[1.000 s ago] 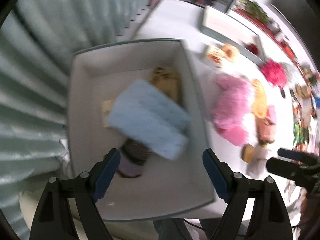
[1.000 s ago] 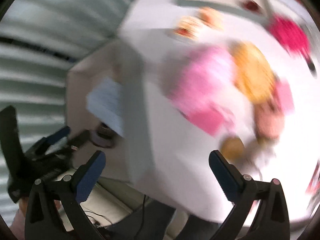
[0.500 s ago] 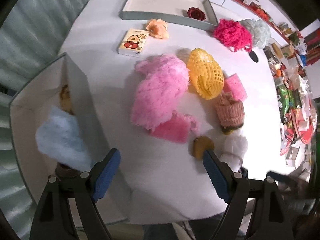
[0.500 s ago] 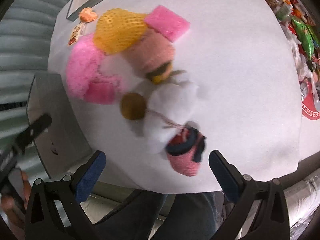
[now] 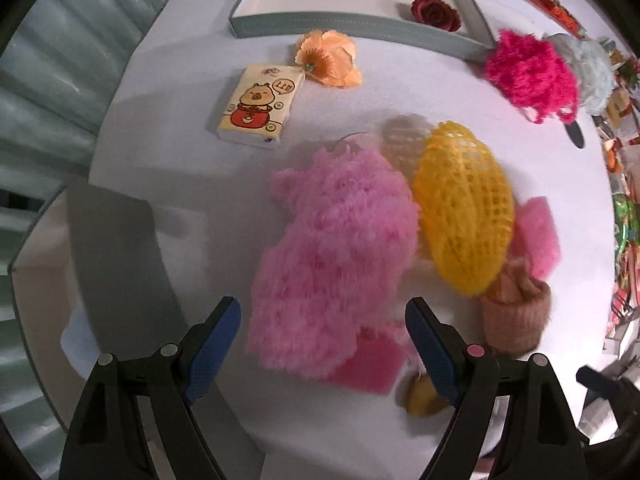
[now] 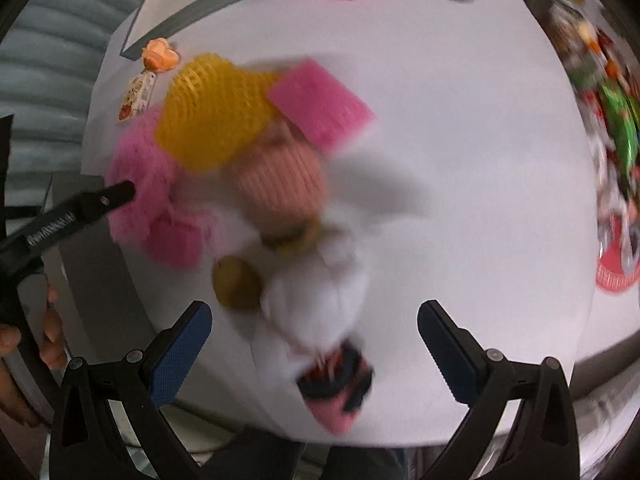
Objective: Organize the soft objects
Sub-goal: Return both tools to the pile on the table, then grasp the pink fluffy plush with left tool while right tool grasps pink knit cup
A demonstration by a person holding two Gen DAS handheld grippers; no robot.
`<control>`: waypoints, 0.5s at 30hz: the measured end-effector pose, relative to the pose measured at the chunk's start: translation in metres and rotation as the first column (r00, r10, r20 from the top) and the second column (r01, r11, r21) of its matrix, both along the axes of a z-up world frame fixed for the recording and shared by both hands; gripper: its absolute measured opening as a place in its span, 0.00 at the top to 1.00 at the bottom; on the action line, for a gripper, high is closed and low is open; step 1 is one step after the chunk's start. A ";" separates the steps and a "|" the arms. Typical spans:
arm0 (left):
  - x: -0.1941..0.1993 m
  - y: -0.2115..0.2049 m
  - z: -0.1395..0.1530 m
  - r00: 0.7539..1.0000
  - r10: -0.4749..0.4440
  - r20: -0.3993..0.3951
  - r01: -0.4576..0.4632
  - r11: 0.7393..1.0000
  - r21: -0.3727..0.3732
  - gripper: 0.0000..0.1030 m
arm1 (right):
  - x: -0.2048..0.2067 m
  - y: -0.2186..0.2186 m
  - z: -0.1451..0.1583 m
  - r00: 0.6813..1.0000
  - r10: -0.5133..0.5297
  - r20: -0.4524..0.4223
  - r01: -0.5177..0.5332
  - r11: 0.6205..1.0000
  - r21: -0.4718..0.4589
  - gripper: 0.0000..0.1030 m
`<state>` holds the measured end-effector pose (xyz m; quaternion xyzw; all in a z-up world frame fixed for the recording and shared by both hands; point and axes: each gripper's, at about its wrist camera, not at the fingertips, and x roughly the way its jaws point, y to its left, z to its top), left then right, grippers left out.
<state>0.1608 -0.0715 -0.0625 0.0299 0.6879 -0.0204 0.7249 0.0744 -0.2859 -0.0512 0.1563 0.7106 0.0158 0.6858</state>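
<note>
The white table (image 5: 344, 152) fills both views. In the left wrist view, a gray-walled box (image 5: 116, 264) stands at 9 o'clock, touching the table's edge, and a shallow gray tray (image 5: 352, 30) lies at 12 o'clock with a dark red fabric rose (image 5: 436, 12) in its right corner.

Near the centre lies a fluffy pink plush (image 5: 332, 264). Touching its right side, toward 3 o'clock, is a yellow foam net (image 5: 464, 212). A magenta yarn pom (image 5: 532, 76) sits at 1 o'clock, just off the tray's right end. Toward 11 o'clock lies a cartoon tissue pack (image 5: 258, 106), and an orange fabric flower (image 5: 330, 58) touches its far corner. At 4 o'clock a peach knitted piece (image 5: 516, 320) lies just beyond the net, and a pink sponge (image 5: 536, 236) is just beside both.

The left gripper (image 5: 322, 344) hangs above the near end of the pink plush, jaws spread wide and empty.

In the right wrist view, blurred, a white fluffy toy (image 6: 316, 300) lies at the centre, with a mustard pom (image 6: 236, 284) touching its left side and a small pink and black knitted piece (image 6: 336, 392) at 6 o'clock. The right gripper (image 6: 314, 352) is wide apart above the toy, gripping nothing.
</note>
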 end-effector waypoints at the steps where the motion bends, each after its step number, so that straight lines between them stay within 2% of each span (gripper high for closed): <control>1: 0.002 -0.001 -0.003 1.000 0.004 -0.001 -0.004 1.000 -0.003 0.17 | 0.011 0.006 -0.004 1.000 0.018 0.009 -0.018 1.000 -0.007 0.00; 6: 0.016 -0.001 -0.028 1.000 0.013 -0.026 -0.012 1.000 0.027 0.17 | 0.046 0.022 -0.033 0.999 0.041 -0.011 -0.041 0.999 -0.007 0.00; 10: 0.024 0.003 -0.050 0.996 0.052 -0.066 -0.051 0.999 0.016 0.17 | 0.061 0.026 -0.054 0.999 0.016 -0.029 -0.016 1.000 -0.020 0.00; 13: 0.027 0.001 -0.062 0.996 0.044 -0.081 -0.042 0.999 0.028 0.17 | 0.068 0.028 -0.064 0.999 0.019 -0.040 -0.020 1.000 -0.019 0.00; 15: 0.028 0.002 -0.066 0.996 0.050 -0.080 -0.049 0.999 0.017 0.07 | 0.070 0.028 -0.069 0.999 0.001 -0.051 -0.002 1.000 -0.004 0.00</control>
